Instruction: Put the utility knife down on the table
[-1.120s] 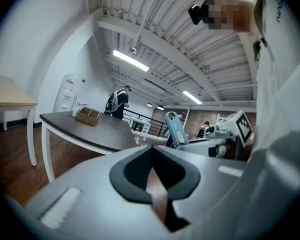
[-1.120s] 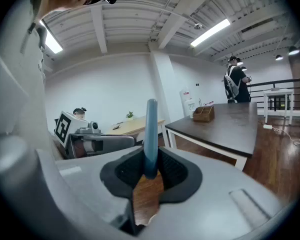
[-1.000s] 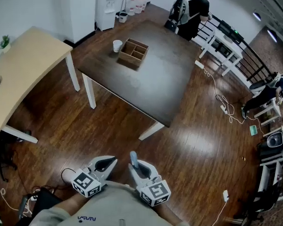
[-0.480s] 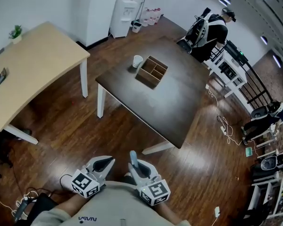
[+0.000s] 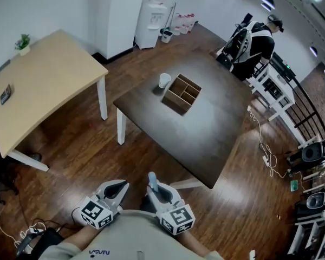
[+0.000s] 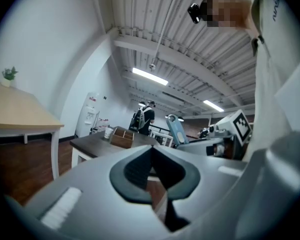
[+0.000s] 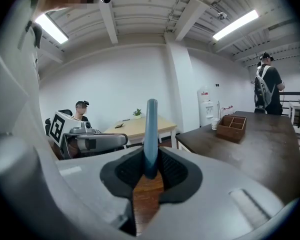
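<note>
A blue-grey utility knife (image 5: 153,180) stands upright between the jaws of my right gripper (image 5: 156,192), which is shut on its lower end. In the right gripper view the knife (image 7: 151,134) rises from the pads of the right gripper (image 7: 150,173). My left gripper (image 5: 119,188) is beside it, shut with nothing held; in its own view the left gripper (image 6: 152,173) shows only floor through a thin slit. Both are held low in front of the body, over the wooden floor. The dark table (image 5: 211,140) lies ahead, apart from both grippers.
On the dark table stand a wooden divided box (image 5: 182,93) and a white cup (image 5: 164,80). A light wooden table (image 5: 43,85) is at the left. A person with a backpack (image 5: 254,39) stands beyond the dark table. Cables (image 5: 271,158) lie on the floor at the right.
The dark table has come nearer and slid right in the head view as the person walks. Both grippers keep their places before the body, and the knife stays gripped.
</note>
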`<act>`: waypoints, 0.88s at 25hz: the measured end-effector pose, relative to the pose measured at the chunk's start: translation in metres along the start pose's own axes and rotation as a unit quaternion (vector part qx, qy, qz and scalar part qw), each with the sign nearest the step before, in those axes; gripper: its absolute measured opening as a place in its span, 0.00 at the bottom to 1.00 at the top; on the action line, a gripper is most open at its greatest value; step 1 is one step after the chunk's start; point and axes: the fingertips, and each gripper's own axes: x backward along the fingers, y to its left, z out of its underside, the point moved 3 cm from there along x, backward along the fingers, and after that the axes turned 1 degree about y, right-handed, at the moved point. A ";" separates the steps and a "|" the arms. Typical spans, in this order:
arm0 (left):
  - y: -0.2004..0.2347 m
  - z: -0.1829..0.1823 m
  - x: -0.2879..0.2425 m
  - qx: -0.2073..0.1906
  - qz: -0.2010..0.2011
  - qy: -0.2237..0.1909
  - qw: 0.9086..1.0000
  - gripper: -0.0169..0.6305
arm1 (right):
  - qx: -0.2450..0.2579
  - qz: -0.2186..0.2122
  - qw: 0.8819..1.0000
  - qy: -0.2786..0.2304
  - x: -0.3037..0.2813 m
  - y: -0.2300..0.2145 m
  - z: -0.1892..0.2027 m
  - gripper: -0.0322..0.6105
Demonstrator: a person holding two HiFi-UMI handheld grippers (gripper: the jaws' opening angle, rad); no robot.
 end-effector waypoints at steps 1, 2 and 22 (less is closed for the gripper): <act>0.004 -0.002 -0.010 -0.003 -0.004 0.003 1.000 0.03 | -0.001 -0.003 1.000 -0.001 -0.004 -0.011 -0.002 0.16; 0.007 -0.005 -0.021 -0.006 -0.007 0.005 1.000 0.03 | -0.002 -0.006 1.000 -0.003 -0.008 -0.022 -0.003 0.16; 0.024 -0.044 -0.343 -0.092 0.061 0.116 0.987 0.03 | -0.078 0.066 0.995 -0.002 -0.029 -0.333 -0.024 0.16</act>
